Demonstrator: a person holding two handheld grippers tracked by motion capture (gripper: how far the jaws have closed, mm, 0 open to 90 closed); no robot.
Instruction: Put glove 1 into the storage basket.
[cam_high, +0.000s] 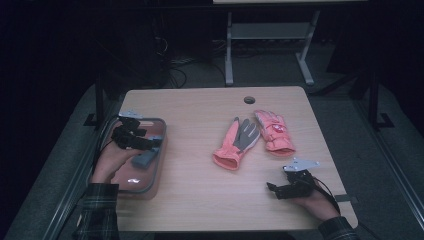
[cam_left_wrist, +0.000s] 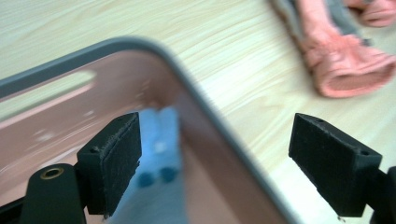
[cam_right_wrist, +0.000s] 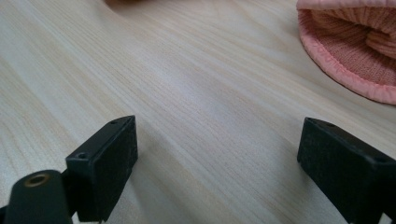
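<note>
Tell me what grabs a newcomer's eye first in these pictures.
The pair of pink gloves lying side by side in the middle of the wooden table stands out most. At the table's left edge sits a pink bin with a grey rim, holding a blue item; the left gripper hovers open over it. The right gripper, also open, is low near the table's front right.

Left hand-held gripper (cam_high: 150, 143) over pink bin (cam_high: 158, 165), two pink gloves (cam_high: 254, 137) mid-table, right hand-held gripper (cam_high: 272, 189) near edge

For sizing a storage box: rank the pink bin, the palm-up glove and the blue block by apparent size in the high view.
1. pink bin, clearly largest.
2. palm-up glove.
3. blue block, smallest, lying inside the bin.
</note>
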